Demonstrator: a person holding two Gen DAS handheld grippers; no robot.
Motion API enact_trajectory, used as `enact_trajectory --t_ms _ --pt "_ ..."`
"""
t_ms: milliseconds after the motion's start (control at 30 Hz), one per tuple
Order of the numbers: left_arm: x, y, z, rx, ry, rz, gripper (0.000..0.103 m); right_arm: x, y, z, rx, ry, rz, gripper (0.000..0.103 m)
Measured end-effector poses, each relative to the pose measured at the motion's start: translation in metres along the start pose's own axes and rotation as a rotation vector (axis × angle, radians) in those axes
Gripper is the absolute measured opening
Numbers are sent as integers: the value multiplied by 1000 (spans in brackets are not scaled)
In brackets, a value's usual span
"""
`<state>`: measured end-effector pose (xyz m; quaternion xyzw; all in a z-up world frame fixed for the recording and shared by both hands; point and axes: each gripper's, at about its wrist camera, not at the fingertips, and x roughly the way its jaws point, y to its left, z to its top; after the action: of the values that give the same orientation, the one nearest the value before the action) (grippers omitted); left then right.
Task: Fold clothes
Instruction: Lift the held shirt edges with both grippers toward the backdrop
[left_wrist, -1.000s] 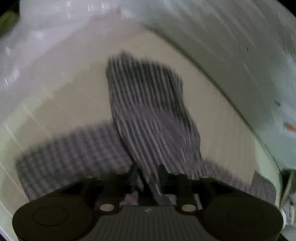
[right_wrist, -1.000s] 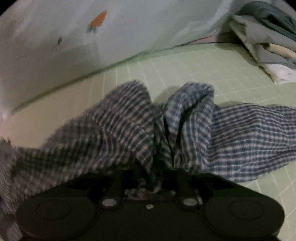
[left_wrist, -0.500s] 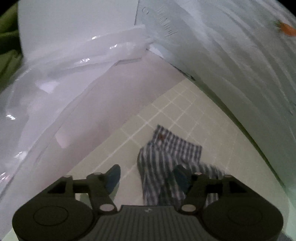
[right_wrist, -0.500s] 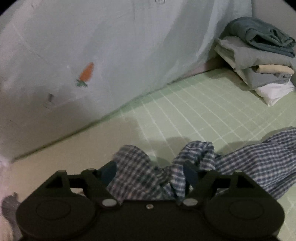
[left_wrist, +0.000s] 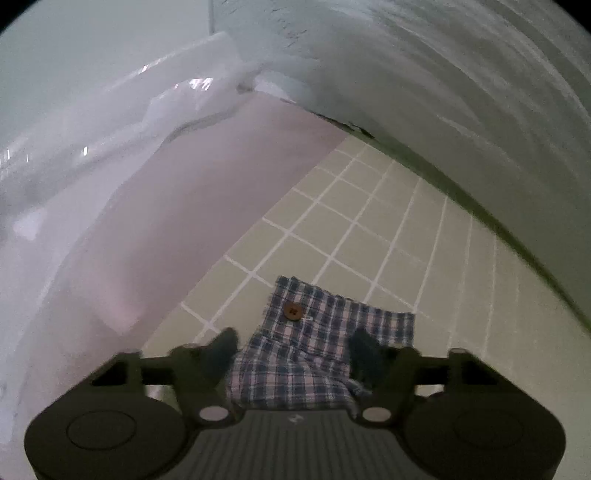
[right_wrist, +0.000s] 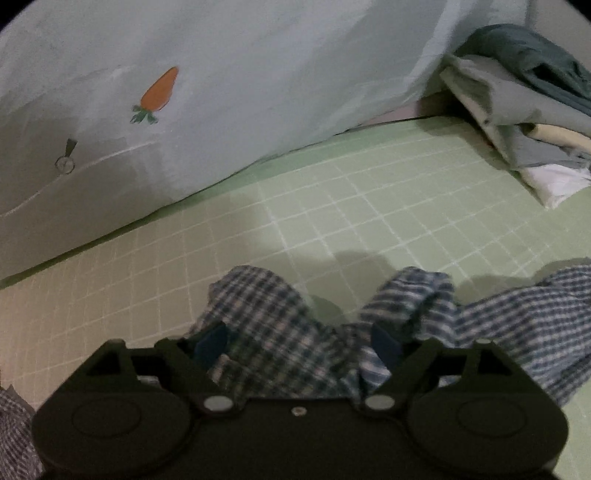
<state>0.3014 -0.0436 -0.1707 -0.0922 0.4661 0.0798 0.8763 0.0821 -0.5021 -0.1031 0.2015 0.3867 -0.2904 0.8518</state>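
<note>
A blue and white plaid shirt lies on the green grid mat (left_wrist: 369, 240). In the left wrist view its cuff end (left_wrist: 332, 332), with a brown button (left_wrist: 291, 311), lies flat between the fingers of my left gripper (left_wrist: 293, 349). The jaws are closing and the pads stand clear of the cloth. In the right wrist view a bunched fold of the shirt (right_wrist: 258, 306) rises between the fingers of my right gripper (right_wrist: 297, 343). Its jaws are opening wide and do not press the cloth. More of the shirt (right_wrist: 517, 321) trails off to the right.
A stack of folded clothes (right_wrist: 535, 110) sits at the mat's far right corner. A pale blue sheet with a carrot print (right_wrist: 159, 90) hangs along the mat's far edge. Left of the mat are a pink surface (left_wrist: 184, 203) and clear plastic film (left_wrist: 110, 110).
A second ago both grippers were shut on raised plaid cloth. Both have let go and the cloth has dropped onto the mat. The left gripper has moved to the cuff end.
</note>
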Motion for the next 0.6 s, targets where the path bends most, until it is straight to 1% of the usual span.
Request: enact_trajectory --t_ms 33,67,100,133,167,233,267,333,400,467,533,600 --pt "-1 -2 -1 19 -10 14 38 4 4 1 -7 9 0 86" --pt "-1 -3 -2 27 -15 15 28 9 7 2 -13 21 -5 86" --pt "-2 -2 -1 29 -17 9 23 14 8 3 -18 43 -20 86" --pt "-3 -2 -1 30 -19 3 22 19 10 4 -23 65 -36 81" --pt "-4 -1 -1 31 -21 -2 19 24 11 5 -29 85 -45 73" --pt "-5 0 1 32 -27 -11 16 30 11 7 -65 114 -11 11" --pt "-5 1 4 30 -33 -14 15 33 12 9 -86 120 1 5" --pt "-8 5 13 20 -68 -13 14 32 19 18 -142 97 21 3" --pt "-14 10 28 7 -124 4 14 30 30 32 -208 54 35 3" --pt "-23 19 48 -23 -200 32 14 28 49 54 -270 -9 41 2" --pt "-32 34 70 -77 -280 81 14 25 70 78 -327 -81 67 2" --pt "-38 50 87 -135 -341 123 16 22 97 105 -368 -178 94 2"
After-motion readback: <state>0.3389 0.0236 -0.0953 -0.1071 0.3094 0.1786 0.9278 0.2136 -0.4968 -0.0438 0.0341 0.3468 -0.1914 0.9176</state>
